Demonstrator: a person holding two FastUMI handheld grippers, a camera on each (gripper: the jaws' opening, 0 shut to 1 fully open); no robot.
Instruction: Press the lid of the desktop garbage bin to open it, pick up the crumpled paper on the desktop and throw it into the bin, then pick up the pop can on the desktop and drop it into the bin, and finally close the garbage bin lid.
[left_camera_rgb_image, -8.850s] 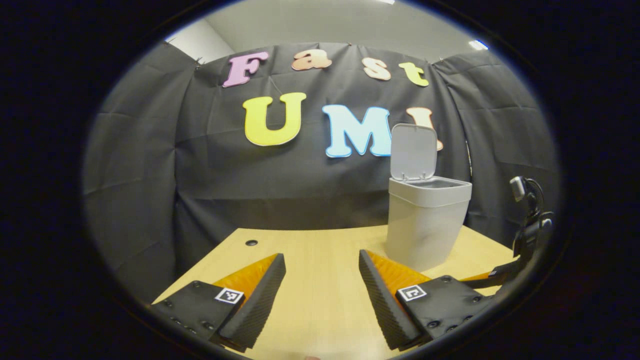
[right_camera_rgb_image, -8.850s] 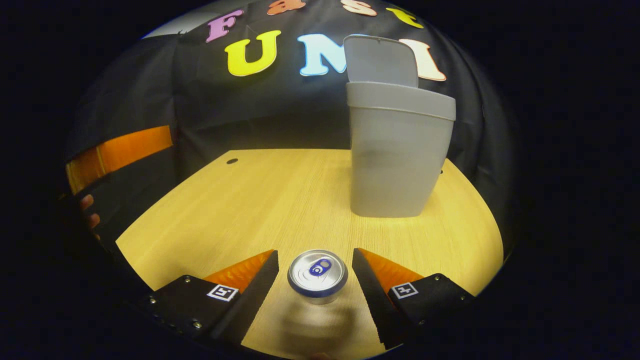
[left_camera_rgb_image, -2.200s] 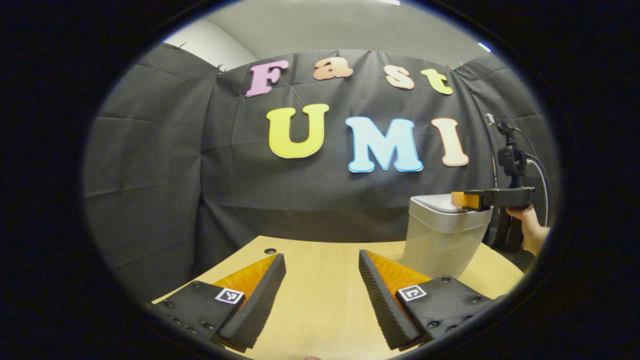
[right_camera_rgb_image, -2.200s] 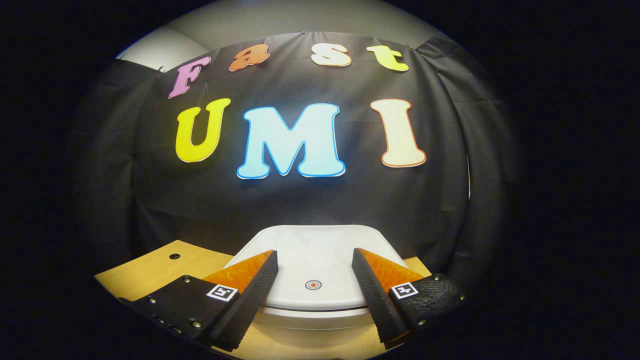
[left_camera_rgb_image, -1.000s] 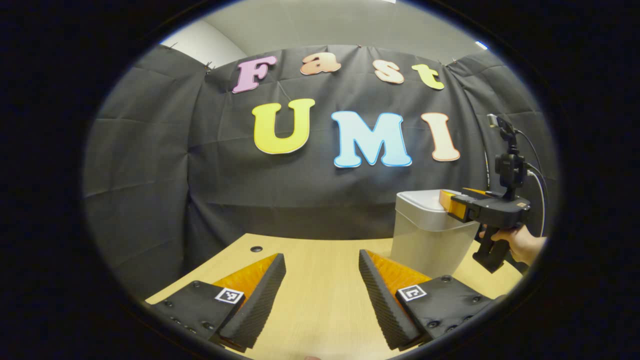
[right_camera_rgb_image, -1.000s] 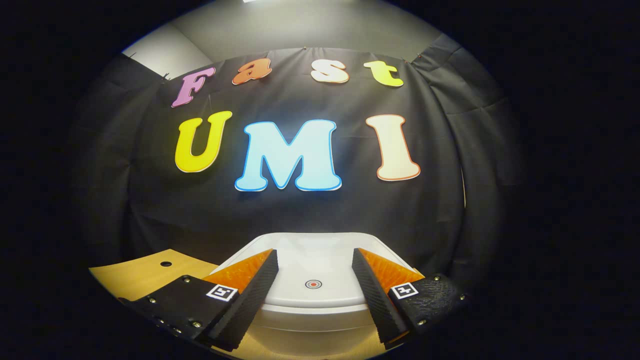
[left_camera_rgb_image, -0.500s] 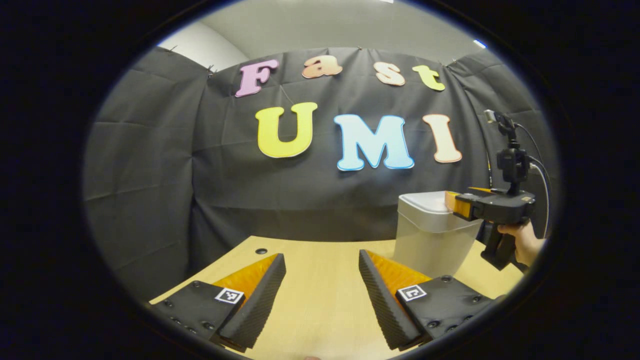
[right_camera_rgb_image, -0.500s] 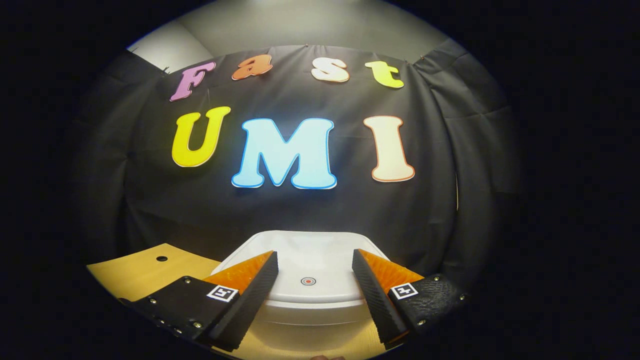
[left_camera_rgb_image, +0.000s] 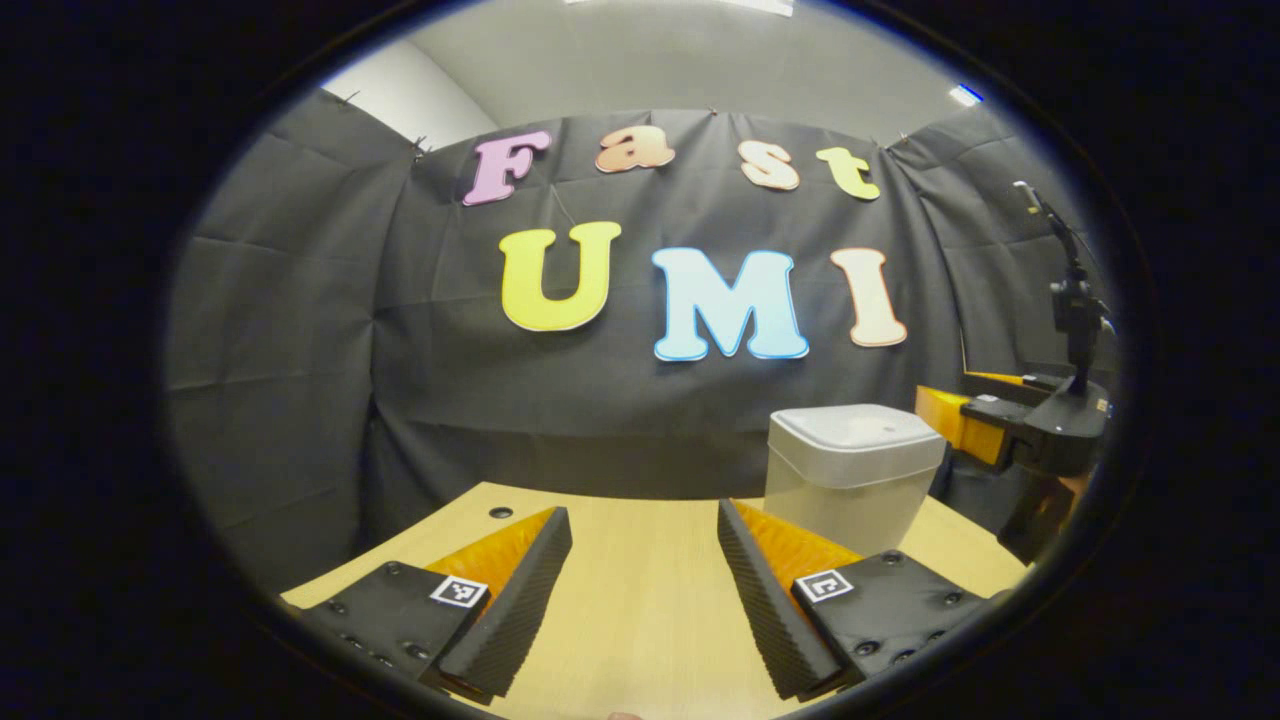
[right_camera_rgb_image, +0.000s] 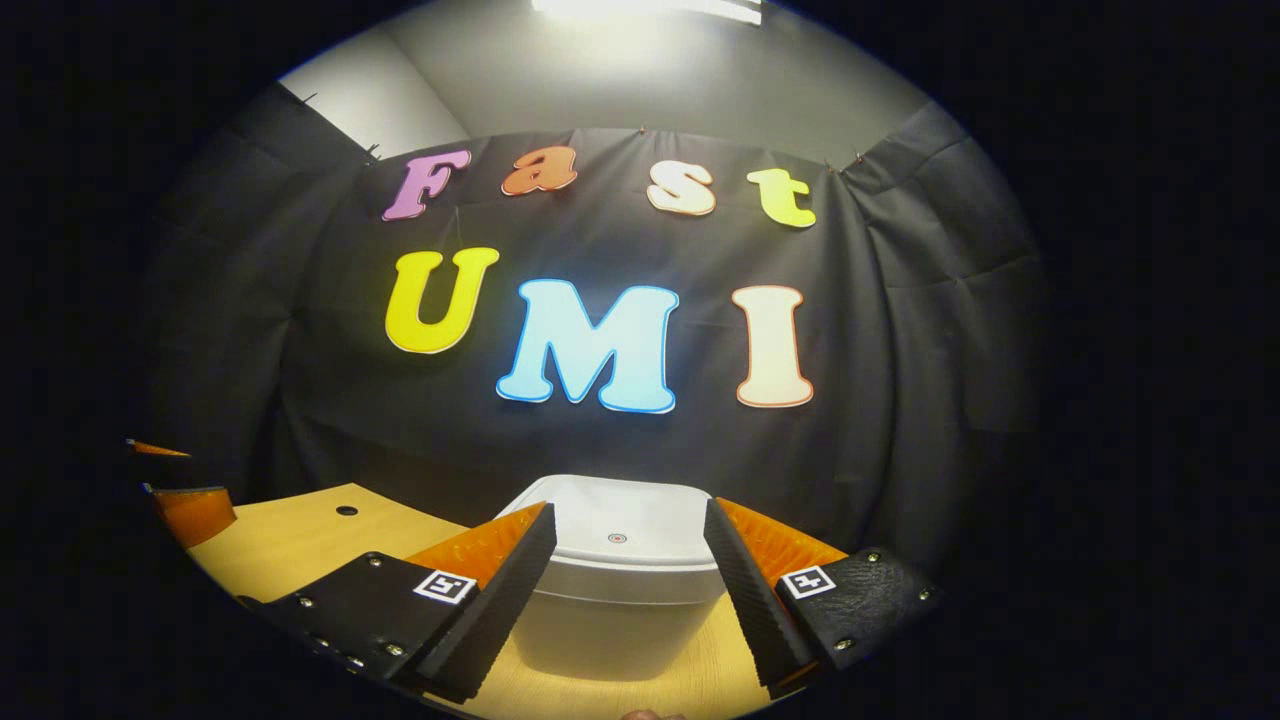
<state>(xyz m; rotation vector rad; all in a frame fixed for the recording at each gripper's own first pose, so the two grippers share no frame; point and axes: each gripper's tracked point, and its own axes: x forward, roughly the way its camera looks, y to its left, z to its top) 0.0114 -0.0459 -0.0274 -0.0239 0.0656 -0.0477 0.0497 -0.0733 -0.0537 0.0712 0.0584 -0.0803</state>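
Note:
The grey desktop bin (left_camera_rgb_image: 838, 490) stands on the wooden table (left_camera_rgb_image: 640, 600) with its lid (left_camera_rgb_image: 852, 425) shut flat. My left gripper (left_camera_rgb_image: 642, 512) is open over the table to the bin's left, with nothing between its fingers. My right gripper (right_camera_rgb_image: 628, 508) is open too, a short way back from the bin (right_camera_rgb_image: 620, 600) and about level with its lid (right_camera_rgb_image: 620, 520), which has a small round mark. In the left gripper view the right gripper (left_camera_rgb_image: 975, 420) hangs just right of the bin, apart from it. I see no paper or can on the table.
A small round hole (left_camera_rgb_image: 502, 512) is set in the table near its far left edge. The black cloth wall hangs close behind the bin. The left gripper's finger (right_camera_rgb_image: 190, 510) shows at the left edge of the right gripper view.
The lid, upright 8.8 s ago, is down. The can once between my right fingers is gone. In the last second my right gripper drew back from the lid.

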